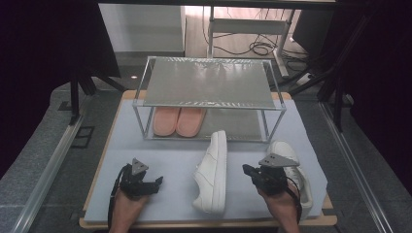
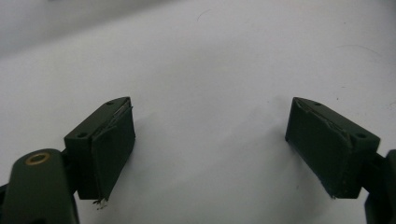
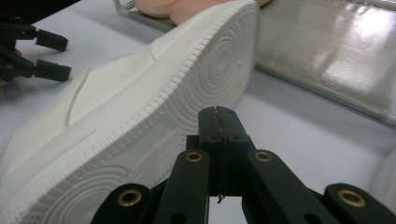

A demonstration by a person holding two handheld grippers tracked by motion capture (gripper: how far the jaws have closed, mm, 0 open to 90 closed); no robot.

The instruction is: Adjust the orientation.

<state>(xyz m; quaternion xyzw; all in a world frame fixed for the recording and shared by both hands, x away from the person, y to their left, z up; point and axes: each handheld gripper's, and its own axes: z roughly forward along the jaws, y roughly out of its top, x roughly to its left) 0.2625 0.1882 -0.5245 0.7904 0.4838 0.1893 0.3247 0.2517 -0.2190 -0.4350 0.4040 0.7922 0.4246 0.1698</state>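
White leather-look sneaker (image 1: 213,171) lies tipped on its side at the near middle of the grey mat (image 1: 170,194), sole toward the right gripper (image 1: 248,171), whose jaws are pressed together on nothing; the left gripper (image 1: 159,180), jaws wide apart, rests near left. Light and fairly stiff by the look of it, it is best pinched at the collar; its mate (image 1: 291,167) sits right, pink slippers (image 1: 178,121) on the far rack (image 1: 209,104).

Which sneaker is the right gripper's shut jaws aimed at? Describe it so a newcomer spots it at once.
Start at the metal shoe rack with pink slippers on its lower shelf. In front of it, mid-mat, lies a white sneaker tipped on its side, ridged sole facing the right gripper. The other sneaker sits upright.
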